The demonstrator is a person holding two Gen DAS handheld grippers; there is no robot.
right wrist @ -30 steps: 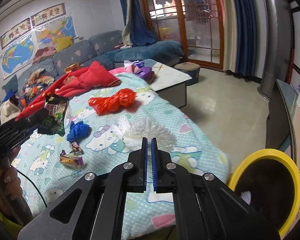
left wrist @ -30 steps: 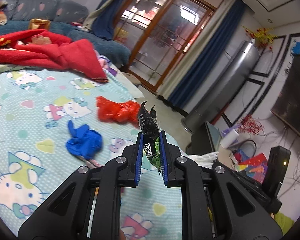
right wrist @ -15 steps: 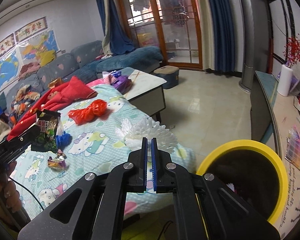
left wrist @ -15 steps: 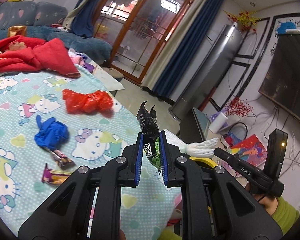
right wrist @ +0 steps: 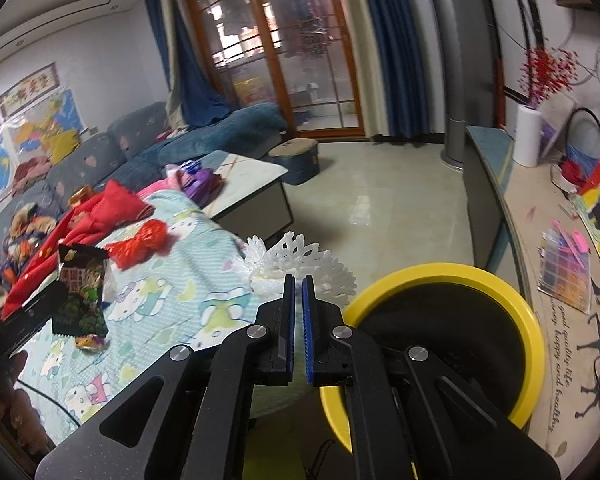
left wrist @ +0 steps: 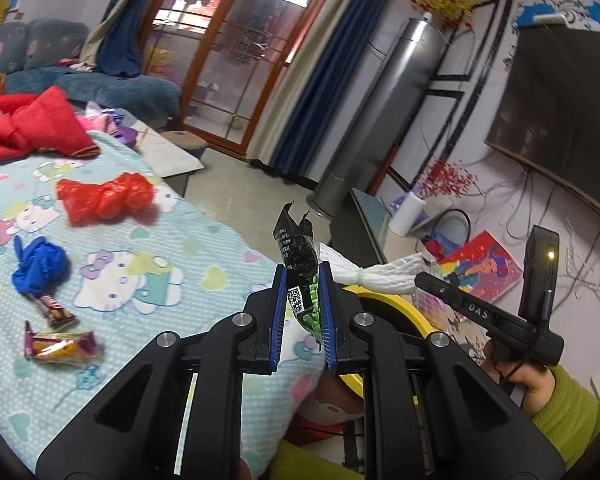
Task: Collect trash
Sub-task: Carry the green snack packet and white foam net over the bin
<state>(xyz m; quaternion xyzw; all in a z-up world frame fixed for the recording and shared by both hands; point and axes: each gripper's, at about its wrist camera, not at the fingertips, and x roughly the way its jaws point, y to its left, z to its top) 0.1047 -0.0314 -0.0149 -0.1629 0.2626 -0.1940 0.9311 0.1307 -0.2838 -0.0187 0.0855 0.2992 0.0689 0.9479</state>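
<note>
Left claw (left wrist: 302,312) pinches a black-and-green snack wrapper (left wrist: 300,268) upright between its blue pads, held above the edge of the Hello Kitty bedsheet (left wrist: 148,264). Right claw (right wrist: 298,312), nearly closed, grips white foam netting (right wrist: 300,264) beside the yellow-rimmed bin (right wrist: 440,274). A red bag (left wrist: 104,198), blue bag (left wrist: 40,268) and candy wrappers (left wrist: 60,346) lie on the sheet.

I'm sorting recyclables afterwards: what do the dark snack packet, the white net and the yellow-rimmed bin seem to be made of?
Snack packet: thin glossy plastic film, judging by its sheen, printed label and torn edge.
White net: soft foam mesh, matte, with open diamond holes; likely fruit netting.
Bin: smooth yellow rim, probably moulded plastic; dark inside, possibly a liner.
</note>
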